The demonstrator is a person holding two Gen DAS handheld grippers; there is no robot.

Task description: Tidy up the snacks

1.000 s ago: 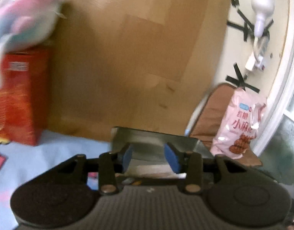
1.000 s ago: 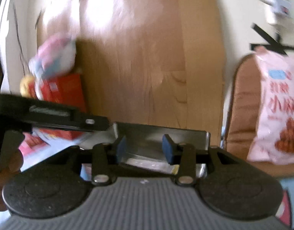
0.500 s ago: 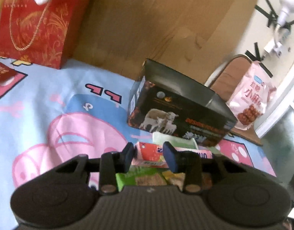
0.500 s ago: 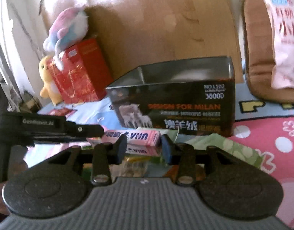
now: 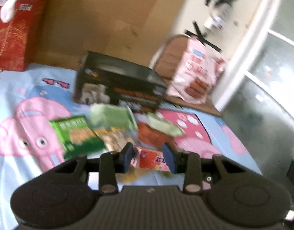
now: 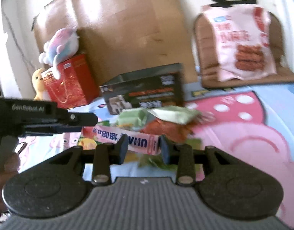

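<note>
A pile of snack packs lies on a cartoon cloth (image 5: 22, 103) in front of an open black box (image 5: 118, 88) (image 6: 145, 90). In the pile are a green cracker pack (image 5: 78, 134), pale green pouches (image 5: 110, 117) (image 6: 172, 115) and an orange-red bag (image 6: 166, 130). A long pink candy pack (image 5: 150, 159) (image 6: 112, 137) lies across the near side. My left gripper (image 5: 148, 158) has one end of it between its fingers, with small gaps at the pads. My right gripper (image 6: 144, 147) straddles the other end and its jaws are closing. The left gripper (image 6: 89, 119) shows side-on in the right wrist view.
A red gift bag (image 5: 10, 38) (image 6: 70, 84) with a pastel plush toy (image 6: 60, 42) on it stands at the back left, with a yellow plush (image 6: 38, 82) beside it. A big pink snack bag (image 5: 196, 76) (image 6: 243, 44) leans on a brown chair at the right. A wooden board backs the scene.
Both grippers have come down and closer to the snack pile. The views swung from the wooden board and box rim to the packs, and the pink candy pack now sits between both pairs of fingers.
</note>
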